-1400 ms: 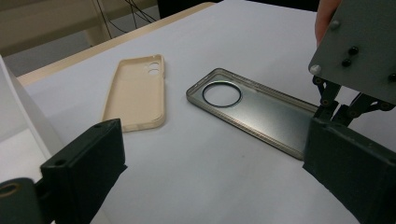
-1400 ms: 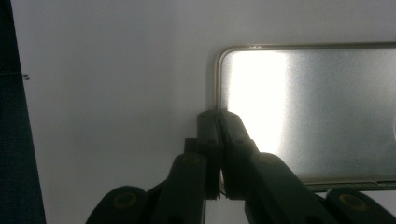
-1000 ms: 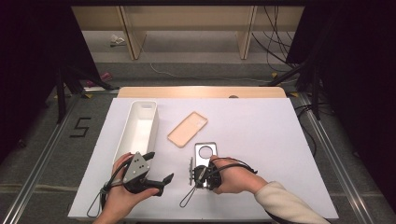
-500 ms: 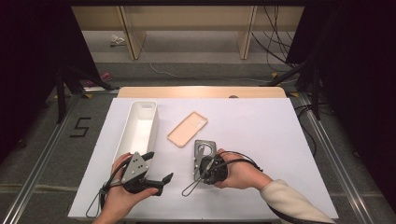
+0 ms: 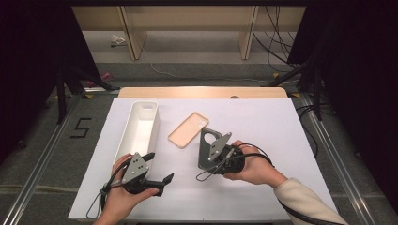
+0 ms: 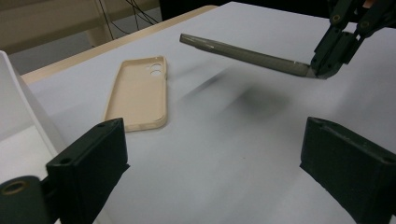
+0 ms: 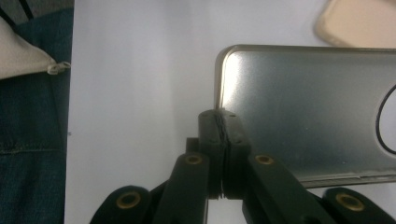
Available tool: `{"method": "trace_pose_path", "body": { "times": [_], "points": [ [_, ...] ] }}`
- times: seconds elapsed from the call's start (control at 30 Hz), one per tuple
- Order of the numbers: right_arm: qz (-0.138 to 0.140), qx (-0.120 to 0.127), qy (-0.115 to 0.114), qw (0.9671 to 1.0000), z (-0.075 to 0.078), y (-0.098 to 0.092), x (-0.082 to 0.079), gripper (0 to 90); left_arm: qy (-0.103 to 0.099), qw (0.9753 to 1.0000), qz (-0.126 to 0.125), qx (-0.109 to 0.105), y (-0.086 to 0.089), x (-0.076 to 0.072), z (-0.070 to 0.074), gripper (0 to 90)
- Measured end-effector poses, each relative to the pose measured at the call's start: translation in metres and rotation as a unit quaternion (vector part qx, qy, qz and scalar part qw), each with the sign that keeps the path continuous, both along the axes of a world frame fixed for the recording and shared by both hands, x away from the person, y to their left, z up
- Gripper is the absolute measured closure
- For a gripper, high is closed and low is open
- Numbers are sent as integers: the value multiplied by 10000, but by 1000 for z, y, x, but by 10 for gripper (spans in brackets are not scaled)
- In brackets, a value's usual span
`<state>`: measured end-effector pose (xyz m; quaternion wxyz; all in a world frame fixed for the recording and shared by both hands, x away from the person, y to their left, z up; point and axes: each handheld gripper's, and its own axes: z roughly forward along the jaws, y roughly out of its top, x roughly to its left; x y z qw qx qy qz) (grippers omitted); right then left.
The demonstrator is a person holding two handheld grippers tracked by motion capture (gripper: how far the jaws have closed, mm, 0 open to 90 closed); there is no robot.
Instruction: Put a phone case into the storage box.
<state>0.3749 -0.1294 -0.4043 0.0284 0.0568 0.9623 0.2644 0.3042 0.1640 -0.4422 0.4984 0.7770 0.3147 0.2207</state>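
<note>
Right gripper (image 5: 217,151) fingers clenched on one corner of the grey phone (image 7: 308,109), lifted off the bench (image 5: 281,131) and cantilevered ahead of them; thin edge grip, could pivot or slip. Left gripper (image 5: 159,180) fingers released, beige phone case (image 6: 137,93) ahead of them.

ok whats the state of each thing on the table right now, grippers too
grey phone: lifted clear of the table, pinched at one corner, tilted
right gripper: shut on the grey phone's edge
left gripper: open, holding nothing, low over the table
beige phone case: lying flat, open side up, empty
white tray: upright on the table, looks empty
</note>
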Motion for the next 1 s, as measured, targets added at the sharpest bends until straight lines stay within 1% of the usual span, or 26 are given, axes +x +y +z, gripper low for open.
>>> {"method": "trace_pose_path", "body": {
  "times": [0.07, 0.17, 0.27, 0.33, 0.47, 0.5, 0.53, 0.57, 0.63, 0.67, 0.7, 0.73, 0.77, 0.87, 1.0],
  "points": [
    [-67, 83, 13, 9999, 2, -5, 0, 895, 3, 10000, 1, -2, 0, 0, 0, 69],
    [-75, 208, -5, 9998, 3, -10, 0, 895, 2, 10000, -3, -1, -2, 1, 0, 71],
    [-98, 220, 6, 9997, 2, -14, -2, 895, 1, 10000, -11, -22, -3, 1, 1, 75],
    [-73, 211, 3, 9998, 1, -16, -3, 895, 12, 10000, -15, -84, -5, 2, 3, 80],
    [-67, 272, -25, 9996, 1, -20, -6, 895, -34, 9998, -47, -182, -11, 6, 11, 92],
    [-44, 266, -22, 9996, 1, -20, -7, 896, -53, 9998, -66, -166, -13, 8, 14, 95],
    [-44, 266, -22, 9996, 1, -20, -7, 896, -53, 9998, -66, -166, -13, 8, 14, 98],
    [-13, 276, -40, 9996, 1, -21, -10, 895, -74, 9998, -48, -194, -17, 13, 20, 102],
    [-9, 287, -48, 9996, 1, -21, -11, 896, -70, 9997, -44, -232, -20, 19, 25, 108],
    [-9, 287, -48, 9996, 1, -21, -11, 896, -70, 9997, -44, -232, -20, 19, 25, 115],
    [-7, 303, -39, 9995, 0, -22, -13, 895, -39, 9997, -31, -250, -22, 27, 31, 115],
    [-7, 317, -35, 9995, 0, -22, -14, 895, -39, 9997, -31, -250, -22, 27, 31, 117],
    [25, 316, -39, 9995, 0, -22, -15, 895, 4, 9996, 24, -275, -25, 36, 35, 120],
    [28, 352, -58, 9994, 0, -24, -17, 895, 133, 9993, 62, -340, -31, 48, 40, 130],
    [-11, 382, -67, 9992, 0, -27, -19, 895, 335, 9990, 77, -284, -42, 64, 43, 139]
  ]
}}
